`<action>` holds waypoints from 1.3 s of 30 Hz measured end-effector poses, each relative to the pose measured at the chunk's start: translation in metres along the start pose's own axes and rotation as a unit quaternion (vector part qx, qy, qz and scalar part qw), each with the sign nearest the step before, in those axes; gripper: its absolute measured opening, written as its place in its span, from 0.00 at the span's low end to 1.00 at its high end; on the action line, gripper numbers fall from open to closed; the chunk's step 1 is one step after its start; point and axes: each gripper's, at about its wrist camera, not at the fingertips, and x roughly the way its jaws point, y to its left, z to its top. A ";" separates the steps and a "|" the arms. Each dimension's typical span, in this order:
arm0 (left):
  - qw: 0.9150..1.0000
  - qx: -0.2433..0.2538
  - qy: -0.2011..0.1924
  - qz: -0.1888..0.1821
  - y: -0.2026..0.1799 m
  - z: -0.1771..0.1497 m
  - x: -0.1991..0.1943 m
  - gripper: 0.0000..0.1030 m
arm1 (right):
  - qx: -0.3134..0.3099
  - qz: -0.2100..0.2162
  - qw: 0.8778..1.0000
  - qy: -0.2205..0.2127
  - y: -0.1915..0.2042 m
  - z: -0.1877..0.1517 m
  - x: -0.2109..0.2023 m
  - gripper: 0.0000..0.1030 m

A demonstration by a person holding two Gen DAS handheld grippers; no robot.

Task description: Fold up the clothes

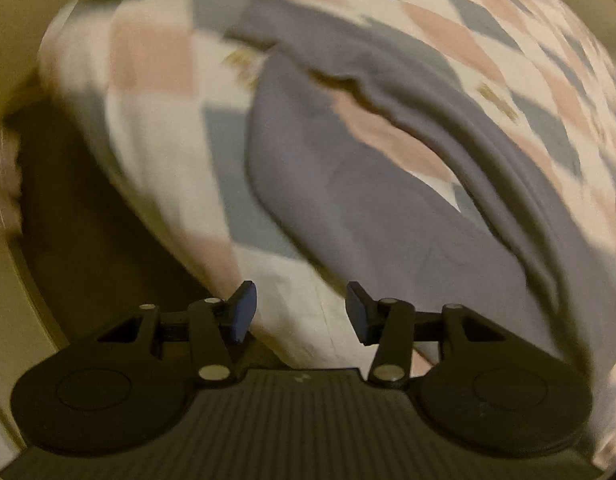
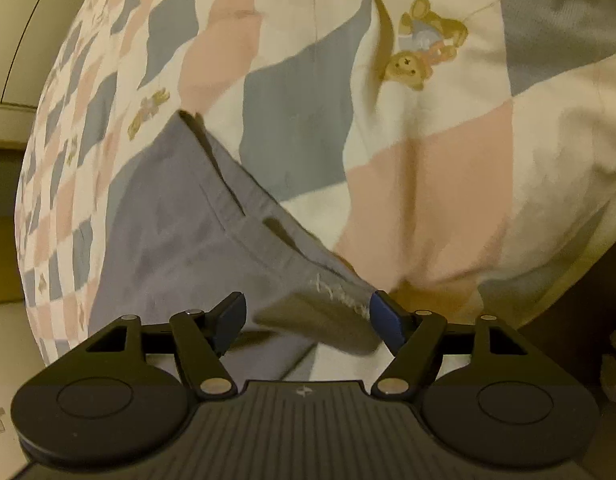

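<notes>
On the checked bedspread (image 1: 156, 128) of cream, pink and blue-grey squares lies the grey garment (image 1: 347, 208), spread from near right toward the far left. The left gripper (image 1: 302, 312) hangs over the bed's near edge, its blue-padded jaws spread with nothing between them; the garment lies just beyond and to its right. Only the left wrist view shows the cloth's long folded ridge with a gap of bedspread showing through. The right wrist view alone shows a stitched hem corner (pale frayed thread on it) lying between the parted jaws of the right gripper (image 2: 308, 322), beside the right pad (image 2: 383, 320), and a teddy-bear print (image 2: 423, 40) farther off.
</notes>
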 end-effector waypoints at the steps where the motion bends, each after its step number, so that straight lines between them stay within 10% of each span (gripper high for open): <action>1: 1.000 -0.026 0.001 -0.008 0.006 0.001 0.005 0.45 | 0.006 0.001 1.000 -0.001 -0.003 -0.003 -0.004 0.77; 12: 0.984 -0.176 0.009 -0.030 0.031 0.038 0.086 0.47 | 0.057 0.029 0.997 -0.036 -0.020 -0.043 -0.027 0.78; 15: 0.987 -0.160 0.007 -0.017 0.027 0.047 0.096 0.42 | 0.064 0.034 0.996 -0.044 -0.023 -0.052 -0.023 0.77; 18: 0.992 -0.123 -0.005 -0.035 0.018 0.059 0.089 0.00 | 0.075 0.035 0.995 -0.048 -0.025 -0.059 -0.010 0.69; 21: 0.992 -0.061 -0.052 -0.096 0.007 0.071 0.055 0.00 | 0.074 0.044 0.994 -0.069 -0.021 -0.063 -0.002 0.66; 26: 0.996 0.032 -0.061 -0.065 0.001 0.078 0.034 0.05 | 0.068 0.036 0.993 -0.095 -0.016 -0.061 0.012 0.65; 30: 1.000 0.000 -0.006 -0.029 0.007 0.069 0.074 0.09 | 0.084 0.035 0.987 -0.133 -0.021 -0.053 0.024 0.65; 34: 1.000 -0.022 0.006 -0.004 0.006 0.065 0.094 0.01 | 0.069 0.038 0.987 -0.141 -0.010 -0.034 0.026 0.15; 39: 0.997 0.027 -0.052 -0.048 -0.001 0.087 0.045 0.01 | 0.061 0.088 0.985 -0.135 0.022 -0.004 -0.006 0.10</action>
